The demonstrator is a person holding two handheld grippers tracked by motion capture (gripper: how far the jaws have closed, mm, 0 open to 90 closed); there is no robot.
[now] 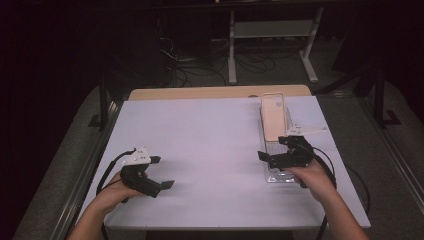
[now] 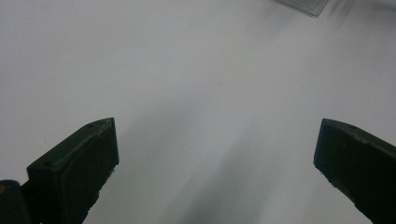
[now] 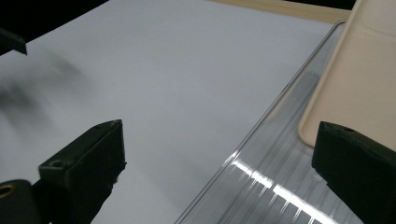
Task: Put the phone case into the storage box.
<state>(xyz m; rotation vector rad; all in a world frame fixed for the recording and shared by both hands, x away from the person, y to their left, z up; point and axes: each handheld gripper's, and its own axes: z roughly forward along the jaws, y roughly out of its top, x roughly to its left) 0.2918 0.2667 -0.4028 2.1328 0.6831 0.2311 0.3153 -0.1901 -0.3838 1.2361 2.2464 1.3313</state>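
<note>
The beige phone case [image 1: 273, 117] lies on a clear plastic tray [image 1: 278, 176] at the table's two o'clock, where the right gripper [image 1: 270, 159], jaws spread and empty like the left gripper [image 1: 161, 172], could skid the slick tray sideways if it closes off-centre.

Left gripper [image 1: 162, 172]: at 7 o'clock of the high view, jaws wide apart, pointing toward 3 o'clock, nothing between them.
Left hand [image 1: 117, 190]: wrapped around the gripper's rear, forearm entering from 7 o'clock.
Right gripper [image 1: 275, 150]: at 4 o'clock, jaws spread, pointing toward 9 o'clock.
Right hand [image 1: 312, 175]: gripping from behind, forearm entering from 5 o'clock.
</note>
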